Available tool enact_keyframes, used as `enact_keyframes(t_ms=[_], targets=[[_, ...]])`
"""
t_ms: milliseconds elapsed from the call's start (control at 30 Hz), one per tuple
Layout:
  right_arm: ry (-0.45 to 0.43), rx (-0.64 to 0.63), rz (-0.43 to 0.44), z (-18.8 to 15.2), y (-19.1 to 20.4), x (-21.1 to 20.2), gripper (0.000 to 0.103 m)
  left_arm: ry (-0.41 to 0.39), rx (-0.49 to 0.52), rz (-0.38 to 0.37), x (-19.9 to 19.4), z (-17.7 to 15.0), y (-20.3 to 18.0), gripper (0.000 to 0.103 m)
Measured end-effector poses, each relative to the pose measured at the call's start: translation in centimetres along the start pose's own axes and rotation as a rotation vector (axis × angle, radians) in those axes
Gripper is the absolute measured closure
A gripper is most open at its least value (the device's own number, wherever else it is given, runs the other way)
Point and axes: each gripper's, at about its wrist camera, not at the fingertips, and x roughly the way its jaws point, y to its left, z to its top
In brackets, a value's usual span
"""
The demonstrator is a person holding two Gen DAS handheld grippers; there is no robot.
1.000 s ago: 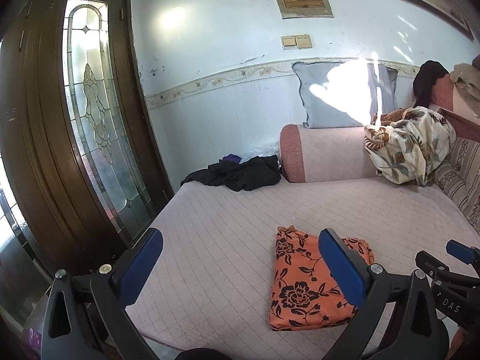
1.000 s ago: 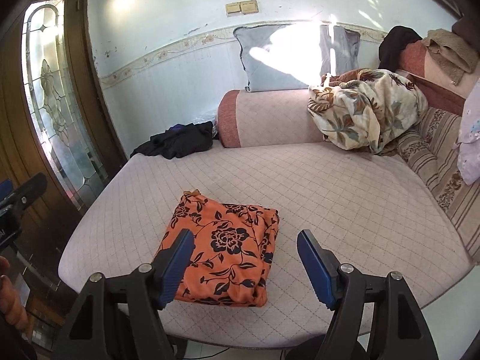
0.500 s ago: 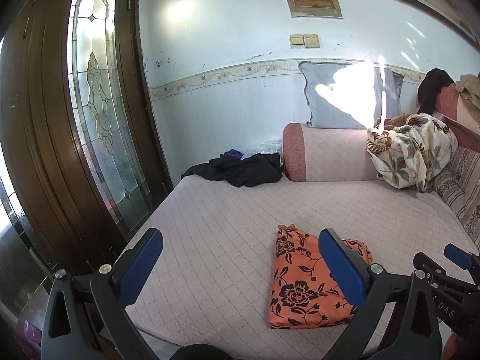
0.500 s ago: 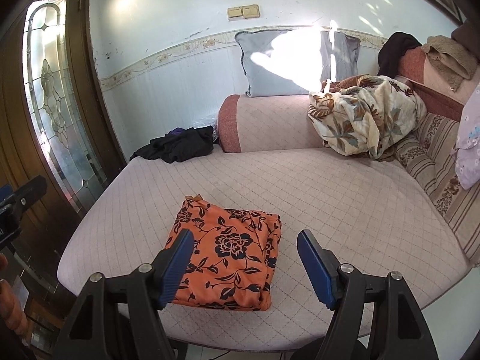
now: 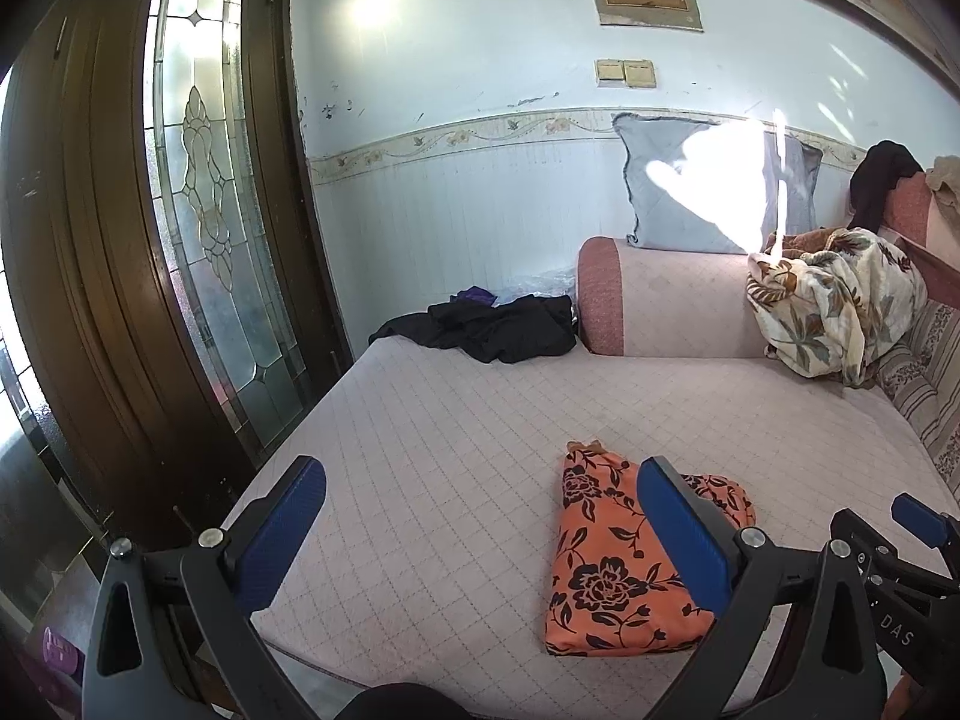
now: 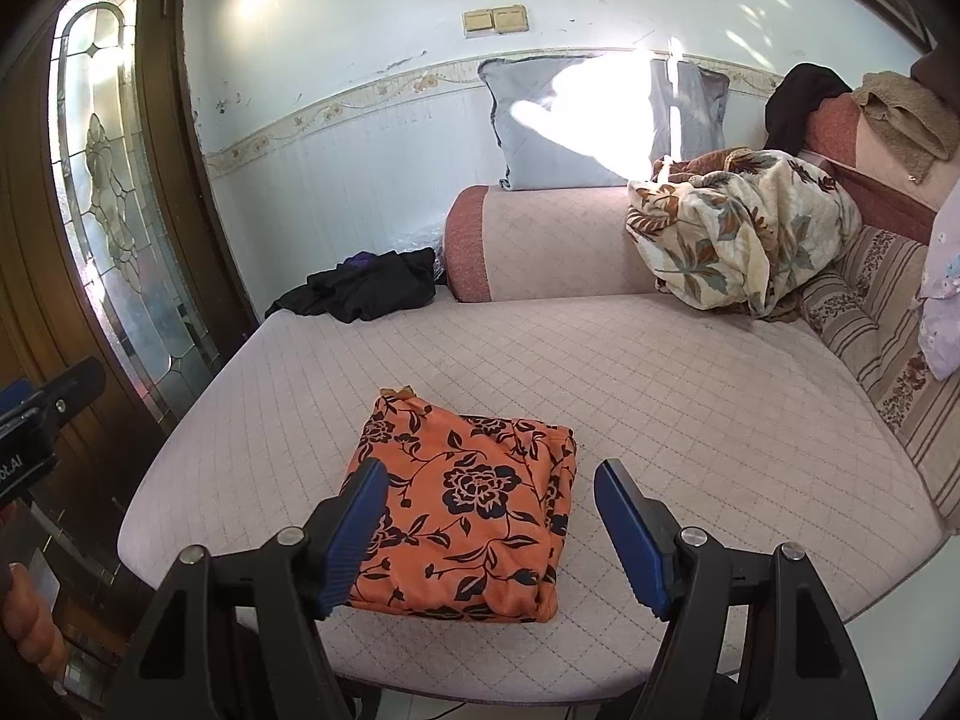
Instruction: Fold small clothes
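Orange cloth with black flowers (image 6: 465, 504), folded into a thick rectangular packet, flat on pale quilted sofa cushion (image 6: 690, 396), near the front edge. Seen from the right wrist: packet just below centre, partly behind the left blue pad of right gripper (image 6: 486, 540). Right tongs spread wide, nothing between the pads, not touching the fabric, raised above the cushion's front edge. Seen from the left wrist: same packet (image 5: 606, 576) at 5 o'clock, its right part hidden behind the right blue pad of left gripper (image 5: 480, 540). Left tongs likewise spread wide and empty, clear of the cloth, with bare quilted cushion (image 5: 450, 450) showing between the pads. Tip of the right tool poking in at 4 o'clock of the left view; tip of the left tool at 9 o'clock of the right view, with fingers (image 6: 36, 630) of a hand at 8 o'clock.

Black crumpled garment (image 6: 366, 288) at 11 o'clock on the far left corner of the cushion, well apart from the packet. Pink bolster armrest (image 6: 540, 246) just right of it, grey pillow (image 6: 576, 126) upright on top against the wall. Floral blanket (image 6: 738, 234) heaped at 1 o'clock. Brown door with leaded glass panel (image 5: 204, 210) at 10 o'clock of the left view.
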Motion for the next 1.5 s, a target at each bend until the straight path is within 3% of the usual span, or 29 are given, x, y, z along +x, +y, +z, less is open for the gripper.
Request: enact_keyframes(t_ms=[1500], targets=[[0.031,-0.025,0.019,-0.5,1.7,1.4,0.028,0.011,-0.031,0.027,1.3,-0.4,1.8,0.0]])
